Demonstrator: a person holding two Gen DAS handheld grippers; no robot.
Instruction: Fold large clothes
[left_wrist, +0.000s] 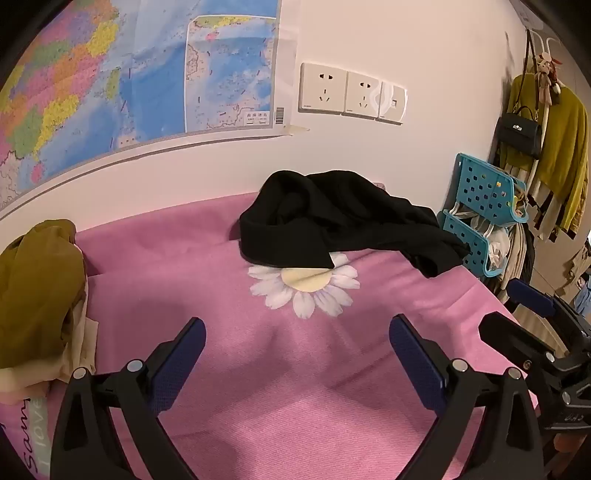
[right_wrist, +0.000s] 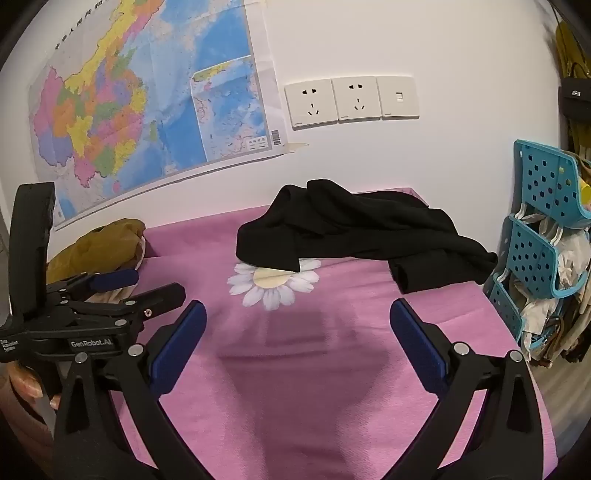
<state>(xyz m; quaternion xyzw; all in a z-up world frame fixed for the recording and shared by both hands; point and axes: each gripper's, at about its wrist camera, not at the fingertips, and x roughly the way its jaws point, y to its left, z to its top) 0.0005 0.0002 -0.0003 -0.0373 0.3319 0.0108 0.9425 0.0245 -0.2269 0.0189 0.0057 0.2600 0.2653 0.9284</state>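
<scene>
Clearance around the daisy print (left_wrist: 304, 282)

Near side of the daisy: bare pink cover (left_wrist: 295, 387), passable. Far side: black garment (left_wrist: 332, 225) overlaps it. Left: olive clothes heap (left_wrist: 37, 288). Right: teal rack (right_wrist: 539, 236).

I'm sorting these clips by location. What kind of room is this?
Probably a bedroom or other lived-in room at home: a pink daisy-print cover with a black garment crumpled on it, a wall map, and clothes with a handbag hanging at the right.
</scene>
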